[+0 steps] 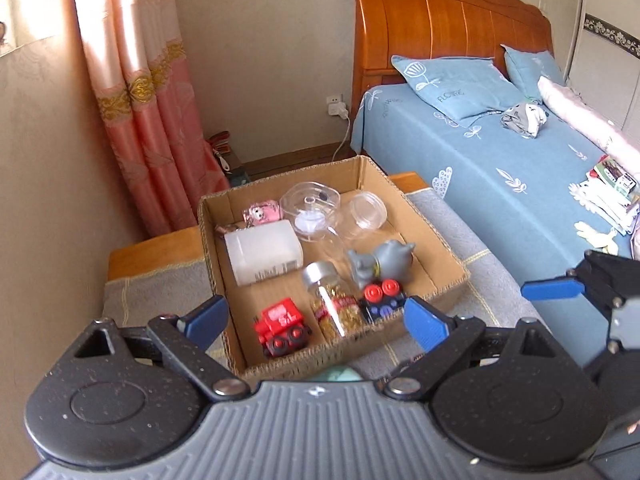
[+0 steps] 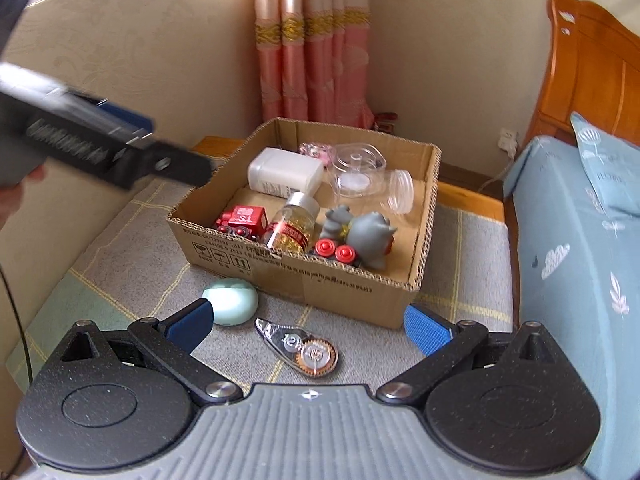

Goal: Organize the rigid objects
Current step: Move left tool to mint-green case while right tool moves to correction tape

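Looking down along both tools, we see a shallow cardboard box (image 2: 304, 288) on a grey checked cloth (image 2: 120, 248) that covers the worktop beside the bed (image 1: 500, 184).

The box holds:
- a red toy train (image 2: 242, 220);
- a glass jar with a silver lid (image 2: 294, 224), lying on its side;
- a grey animal figure (image 2: 366, 234);
- a dark toy car with red wheels (image 1: 382, 300);
- a white plastic container (image 2: 284, 172);
- clear plastic containers (image 2: 360, 168) and a small pink item (image 1: 262, 213).

Outside the box, on the cloth, lie a pale green oval case (image 2: 232, 300) and a correction tape dispenser (image 2: 300, 346), near each other.

Our left gripper (image 1: 316, 318) stands wide, nothing between its pads. Our right gripper (image 2: 308, 326) also stands wide and empty, framing the dispenser below.
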Action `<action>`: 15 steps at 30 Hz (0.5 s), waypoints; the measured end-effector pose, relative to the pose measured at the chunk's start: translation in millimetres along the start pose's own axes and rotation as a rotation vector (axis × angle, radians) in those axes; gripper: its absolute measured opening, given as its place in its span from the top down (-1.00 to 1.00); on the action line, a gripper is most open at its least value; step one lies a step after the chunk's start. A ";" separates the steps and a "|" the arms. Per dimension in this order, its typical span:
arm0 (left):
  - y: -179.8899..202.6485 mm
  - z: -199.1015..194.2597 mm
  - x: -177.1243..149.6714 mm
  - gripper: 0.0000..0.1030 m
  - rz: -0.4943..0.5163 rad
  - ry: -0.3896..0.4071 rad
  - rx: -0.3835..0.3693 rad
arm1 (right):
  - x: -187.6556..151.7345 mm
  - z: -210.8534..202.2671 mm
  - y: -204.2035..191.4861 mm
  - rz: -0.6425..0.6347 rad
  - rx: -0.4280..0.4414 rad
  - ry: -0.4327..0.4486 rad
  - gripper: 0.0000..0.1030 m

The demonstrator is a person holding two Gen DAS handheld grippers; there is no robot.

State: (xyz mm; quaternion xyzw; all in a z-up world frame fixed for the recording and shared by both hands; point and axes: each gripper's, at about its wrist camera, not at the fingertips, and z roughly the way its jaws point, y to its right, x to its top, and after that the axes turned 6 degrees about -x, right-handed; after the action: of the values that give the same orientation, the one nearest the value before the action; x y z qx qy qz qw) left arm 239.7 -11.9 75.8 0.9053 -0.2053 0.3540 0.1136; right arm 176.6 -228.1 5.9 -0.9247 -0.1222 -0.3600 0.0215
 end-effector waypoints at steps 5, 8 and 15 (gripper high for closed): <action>9.9 -9.6 -25.6 -0.94 0.005 0.045 0.075 | -11.5 2.0 2.9 0.058 -0.042 -0.014 -1.00; 13.7 -7.0 -43.7 -0.98 -0.005 0.065 0.103 | -20.6 8.7 2.8 0.100 -0.069 -0.012 -1.00; 3.7 16.7 -90.6 -0.98 -0.109 0.085 0.146 | -53.2 48.3 -8.1 0.162 -0.099 -0.023 -1.00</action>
State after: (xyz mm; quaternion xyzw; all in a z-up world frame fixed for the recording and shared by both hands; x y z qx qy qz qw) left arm 187.7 5.3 1.6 0.9052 -0.1243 0.3993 0.0752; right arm 168.7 -225.3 -65.9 -0.9355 -0.0295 -0.3521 0.0034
